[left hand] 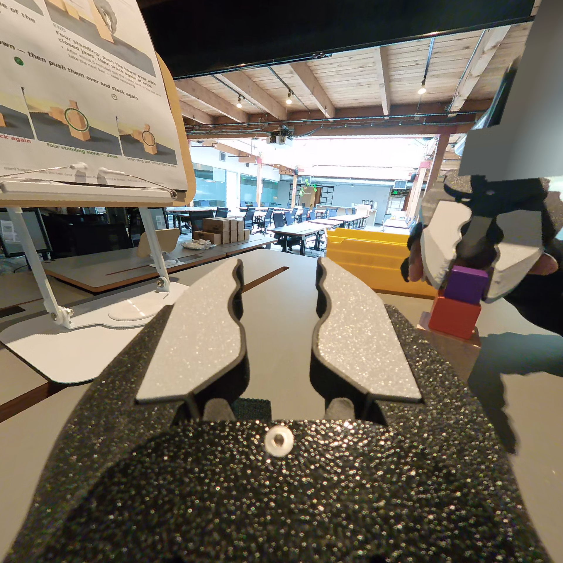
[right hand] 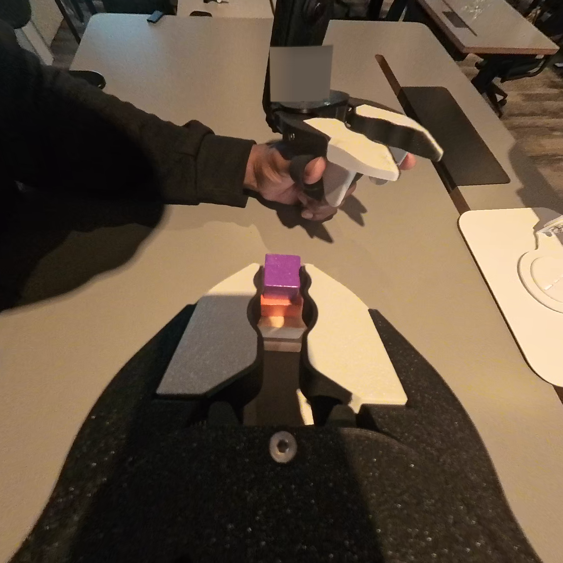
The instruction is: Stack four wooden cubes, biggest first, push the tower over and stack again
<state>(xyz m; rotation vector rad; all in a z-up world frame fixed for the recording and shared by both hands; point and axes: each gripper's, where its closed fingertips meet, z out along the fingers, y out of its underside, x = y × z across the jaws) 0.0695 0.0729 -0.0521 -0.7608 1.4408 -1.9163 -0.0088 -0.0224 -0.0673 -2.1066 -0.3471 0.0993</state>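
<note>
A purple cube [left hand: 467, 281] sits on a red cube [left hand: 454, 318], which rests on a larger brownish cube [left hand: 451, 356] on the grey table [right hand: 122, 259]. My right gripper [right hand: 281, 268] comes down from above and is shut on the purple cube [right hand: 281, 275] at the top of the stack. The red cube [right hand: 281, 307] and the pale bottom cube [right hand: 281, 327] show between its fingers. The right gripper also shows in the left wrist view [left hand: 463, 291]. My left gripper [left hand: 278, 268] is open and empty, left of the stack, and also shows in the right wrist view [right hand: 416, 166], held in a hand.
An instruction sheet [left hand: 76, 91] stands on a white stand [left hand: 61, 350] at the left; its base also shows in the right wrist view [right hand: 502, 274]. A yellow bin [left hand: 365, 265] stands behind the stack. A black mat [right hand: 451, 137] lies near a slot in the table.
</note>
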